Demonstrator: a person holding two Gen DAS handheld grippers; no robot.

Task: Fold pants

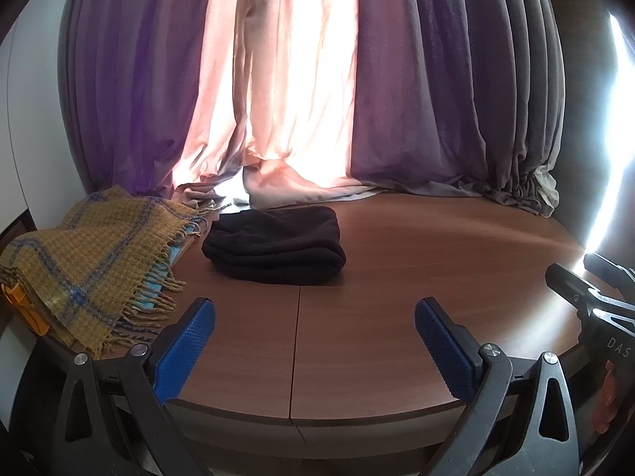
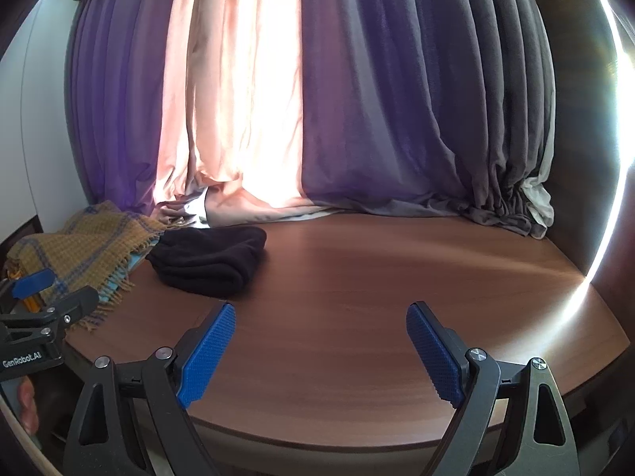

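The black pants (image 1: 274,244) lie folded into a thick, compact bundle on the brown wooden table (image 1: 416,258), toward its far left part, a little in front of the curtains (image 1: 301,79) that hang along the far edge and bunch up on the tabletop. In the right wrist view the same bundle (image 2: 208,260) sits left of centre, with bare wood to its right all the way to the right edge. Just left of the pants, at the table's left edge, a mustard-yellow plaid blanket (image 1: 83,269) with blue stripes and a fringed border lies draped over something light blue that shows only as a sliver; its fringe comes near the pants, and I cannot tell if they touch. An orange object (image 1: 24,309) peeks out under the blanket at the near left corner.

The left gripper (image 1: 315,341) hovers over the near edge of the table with its blue-padded fingers (image 1: 184,349) spread wide and nothing between them. The right gripper (image 2: 320,351) is likewise spread wide and empty above the near edge, well apart from the pants. Each gripper appears at the side of the other's view, and a seam in the tabletop runs from the near edge toward the pants
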